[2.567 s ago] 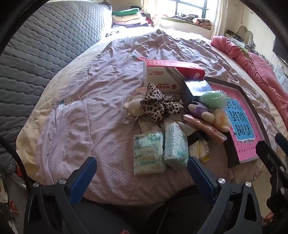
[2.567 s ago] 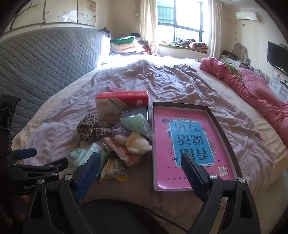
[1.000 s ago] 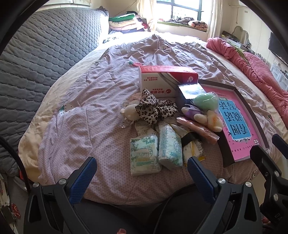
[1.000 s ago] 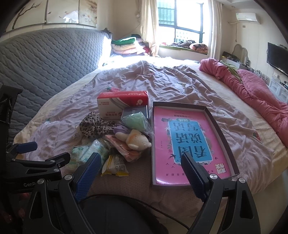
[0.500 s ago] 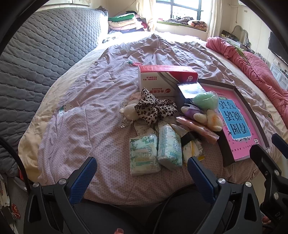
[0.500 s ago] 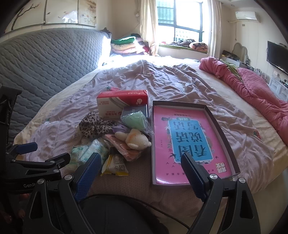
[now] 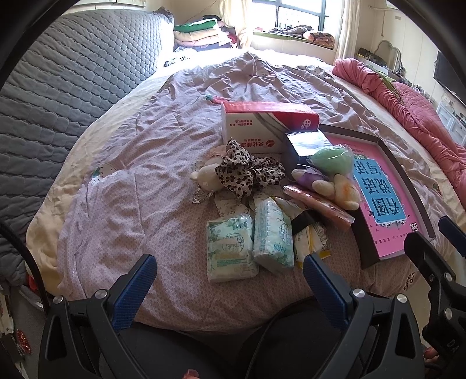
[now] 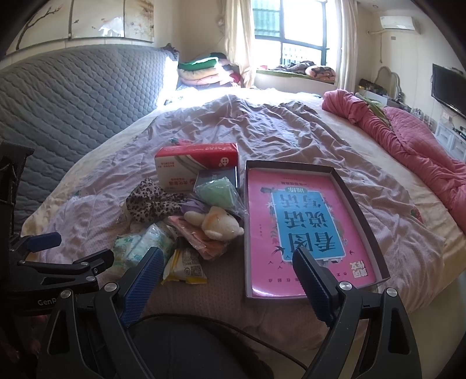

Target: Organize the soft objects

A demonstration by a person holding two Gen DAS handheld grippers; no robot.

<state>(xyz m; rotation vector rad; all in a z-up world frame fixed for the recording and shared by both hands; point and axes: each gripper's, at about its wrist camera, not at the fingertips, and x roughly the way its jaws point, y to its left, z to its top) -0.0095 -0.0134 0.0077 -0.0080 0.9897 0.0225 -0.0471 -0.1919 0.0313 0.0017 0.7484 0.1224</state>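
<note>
Nothing has shifted lately: both the left tool point(image 7: 227, 280) and right tool point(image 8: 230, 271) hover wide, empty; the soft pile point(image 7: 262, 186) lies untouched on the bed point(image 7: 145, 145).

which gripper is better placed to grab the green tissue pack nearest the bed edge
Left. The left hand-held gripper is open and lined up just before the tissue pack; the right hand-held gripper faces the pink box.

I see a wide bed point(image 8: 291, 131) under a rumpled lilac sheet, grey quilted headboard point(image 8: 72, 96) on my left, sunlit barred window point(image 8: 291, 26) ahead, wall television point(image 8: 448, 87) on my right
</note>
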